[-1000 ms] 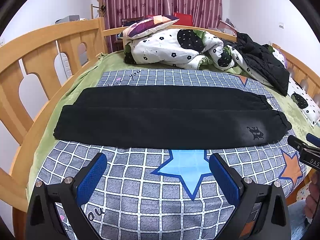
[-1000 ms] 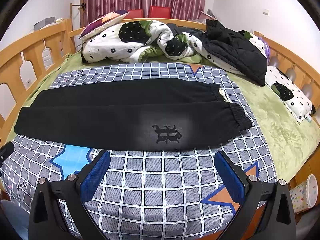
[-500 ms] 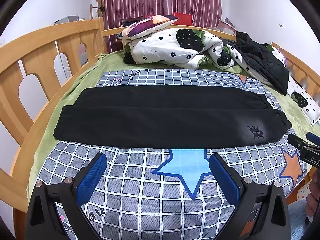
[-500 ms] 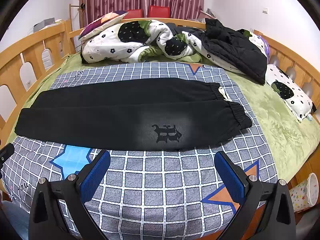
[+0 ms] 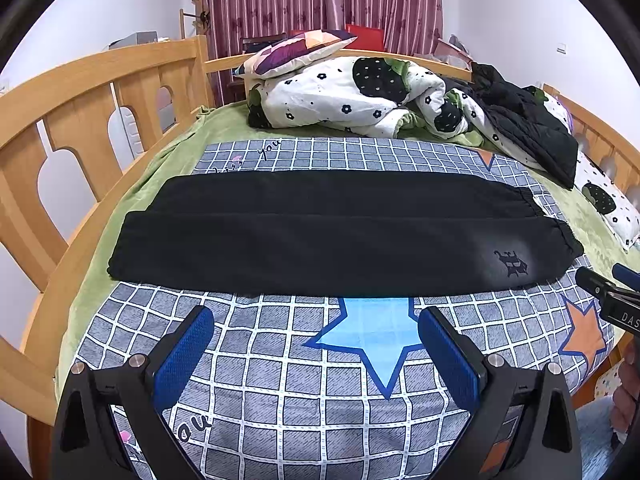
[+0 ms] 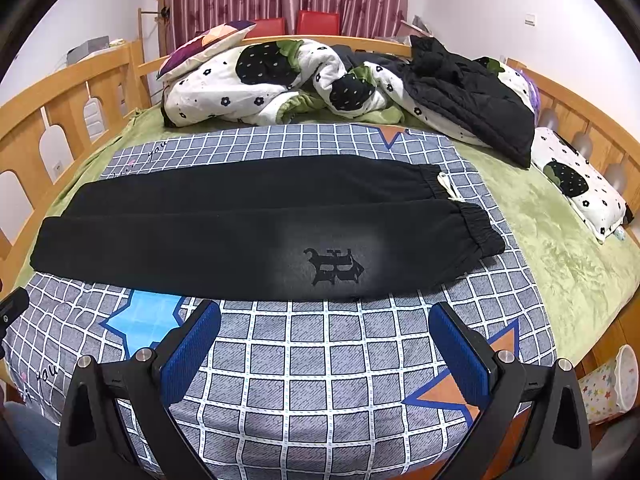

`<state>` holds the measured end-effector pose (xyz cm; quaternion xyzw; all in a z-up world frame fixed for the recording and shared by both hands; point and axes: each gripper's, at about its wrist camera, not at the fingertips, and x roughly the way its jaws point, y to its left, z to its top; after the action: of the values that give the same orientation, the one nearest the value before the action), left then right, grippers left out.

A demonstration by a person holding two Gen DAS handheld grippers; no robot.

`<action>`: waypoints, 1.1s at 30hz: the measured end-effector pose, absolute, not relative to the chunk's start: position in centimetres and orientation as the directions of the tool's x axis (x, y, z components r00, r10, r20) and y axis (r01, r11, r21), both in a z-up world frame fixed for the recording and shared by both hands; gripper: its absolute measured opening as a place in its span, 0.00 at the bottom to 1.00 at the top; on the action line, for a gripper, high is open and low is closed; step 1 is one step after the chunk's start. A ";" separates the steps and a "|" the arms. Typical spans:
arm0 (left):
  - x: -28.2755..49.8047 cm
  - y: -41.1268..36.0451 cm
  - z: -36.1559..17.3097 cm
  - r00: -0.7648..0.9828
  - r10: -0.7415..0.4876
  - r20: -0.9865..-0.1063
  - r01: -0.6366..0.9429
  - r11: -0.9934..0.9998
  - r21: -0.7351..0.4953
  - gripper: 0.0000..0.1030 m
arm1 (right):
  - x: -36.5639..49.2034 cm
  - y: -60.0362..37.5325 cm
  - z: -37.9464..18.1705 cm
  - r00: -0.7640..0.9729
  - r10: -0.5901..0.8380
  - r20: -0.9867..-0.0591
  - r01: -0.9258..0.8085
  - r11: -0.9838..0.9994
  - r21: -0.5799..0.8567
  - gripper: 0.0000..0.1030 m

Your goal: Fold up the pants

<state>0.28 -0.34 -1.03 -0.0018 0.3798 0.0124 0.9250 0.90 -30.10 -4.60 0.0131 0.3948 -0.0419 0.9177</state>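
Black pants (image 5: pixel 328 236) lie flat across the checked bed cover, folded lengthwise, one leg over the other. The waistband is at the right, the cuffs at the left. A dark emblem (image 6: pixel 334 266) shows on the near leg in the right wrist view, where the pants (image 6: pixel 240 232) span the bed. My left gripper (image 5: pixel 316 344) is open and empty, above the cover just short of the pants' near edge. My right gripper (image 6: pixel 324 340) is open and empty, just short of the emblem. The right gripper's tip also shows at the right edge of the left wrist view (image 5: pixel 608 292).
A crumpled white flowered duvet (image 5: pixel 352 96), a colourful pillow (image 5: pixel 296 50) and a black jacket (image 5: pixel 524 128) lie at the back. Wooden rails (image 5: pixel 80 92) run along both sides of the bed. A patterned paper cup (image 6: pixel 612 384) stands off the bed at the right.
Both views have shifted only slightly. The pants have not moved and both grippers stay open.
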 end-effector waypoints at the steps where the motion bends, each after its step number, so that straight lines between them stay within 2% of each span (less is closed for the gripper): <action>1: 0.3 -0.3 -1.0 0.711 0.022 -0.703 -0.024 1.000 0.006 1.00 | 0.9 -30.1 -4.6 0.685 -0.067 -0.726 0.087 0.996 -0.010 0.99; 25: 0.3 -1.8 -0.8 0.712 -0.001 -0.702 -0.007 1.000 -0.009 1.00 | 1.1 -29.6 -4.5 0.683 -0.034 -0.730 0.068 0.998 0.017 0.99; 27: 0.7 -1.8 -0.8 0.712 -0.012 -0.702 -0.008 1.000 -0.025 1.00 | 1.2 -29.2 -4.4 0.689 -0.031 -0.724 0.065 0.998 0.020 0.99; 30: 1.7 -0.5 -0.6 0.721 -0.068 -0.690 -0.017 0.993 -0.116 1.00 | 1.5 -29.1 -4.2 0.696 -0.019 -0.717 0.073 0.996 0.044 0.99; 33: 2.7 2.2 0.2 0.769 -0.058 -0.637 -0.067 0.983 -0.171 0.99 | 2.1 -30.1 -3.7 0.713 0.020 -0.701 0.096 0.987 0.127 0.99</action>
<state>2.68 2.17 0.22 -0.0920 0.3398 0.0024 0.9360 2.12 -30.10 -3.71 0.0771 0.3783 -0.0207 0.9222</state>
